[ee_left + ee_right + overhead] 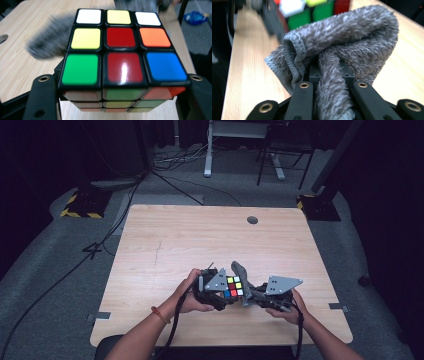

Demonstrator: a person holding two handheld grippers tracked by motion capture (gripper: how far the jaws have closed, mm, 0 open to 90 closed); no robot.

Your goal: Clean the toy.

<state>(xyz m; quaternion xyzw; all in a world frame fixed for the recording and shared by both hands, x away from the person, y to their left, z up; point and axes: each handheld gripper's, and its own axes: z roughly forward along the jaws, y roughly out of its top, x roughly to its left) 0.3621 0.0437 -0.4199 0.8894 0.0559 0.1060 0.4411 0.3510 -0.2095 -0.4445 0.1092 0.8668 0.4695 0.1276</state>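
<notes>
Around the work: table and studio floor

A light wooden table (165,245) with a round grommet hole (252,220); black cables (75,265) trail over grey floor past yellow-black striped stand bases (80,206) and a white desk leg (208,150).

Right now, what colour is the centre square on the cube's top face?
Red: the centre square of the cube is red, with yellow and orange beside it, clearest in the left gripper view.

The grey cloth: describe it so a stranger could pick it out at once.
On the wooden table, near its front edge, two hands meet. The right gripper pinches a fuzzy grey cloth against a colourful puzzle cube; it is the only soft, folded thing there.
</notes>
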